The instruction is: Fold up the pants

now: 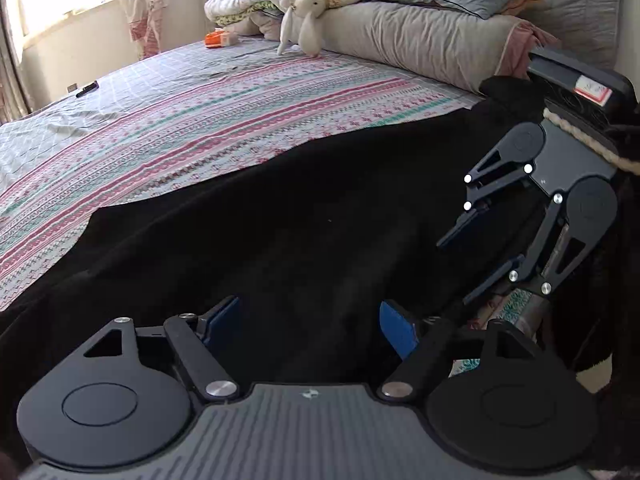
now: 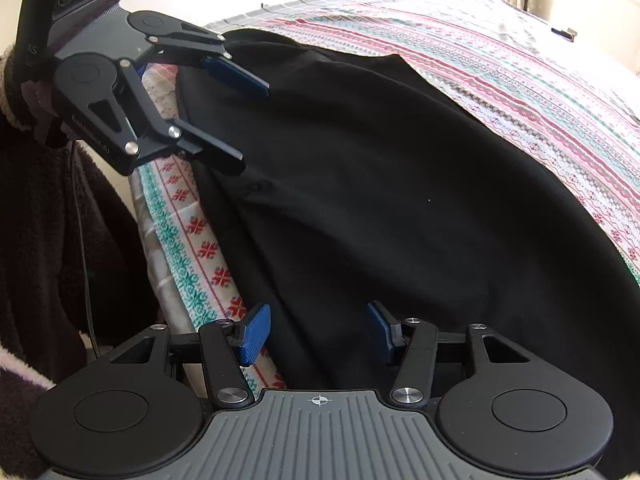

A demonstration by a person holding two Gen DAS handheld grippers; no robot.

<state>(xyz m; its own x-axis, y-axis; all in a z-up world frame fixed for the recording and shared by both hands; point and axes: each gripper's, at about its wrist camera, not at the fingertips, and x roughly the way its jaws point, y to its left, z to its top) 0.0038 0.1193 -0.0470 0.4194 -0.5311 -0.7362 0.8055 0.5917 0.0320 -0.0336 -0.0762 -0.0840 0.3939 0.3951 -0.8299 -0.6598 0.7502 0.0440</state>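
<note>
- The black pants [image 1: 280,240] lay spread along the near edge of the bed [image 1: 200,120], on its patterned cover.
- Both claws hung over the cloth with jaws apart, empty: left claw [image 1: 310,326], right claw [image 2: 318,332].
- The fold looked barely begun; the next move called for pinching an edge at each end.
- A stuffed rabbit [image 1: 304,20], pillows [image 1: 420,36] and an orange box [image 1: 220,37] sat well clear.
</note>
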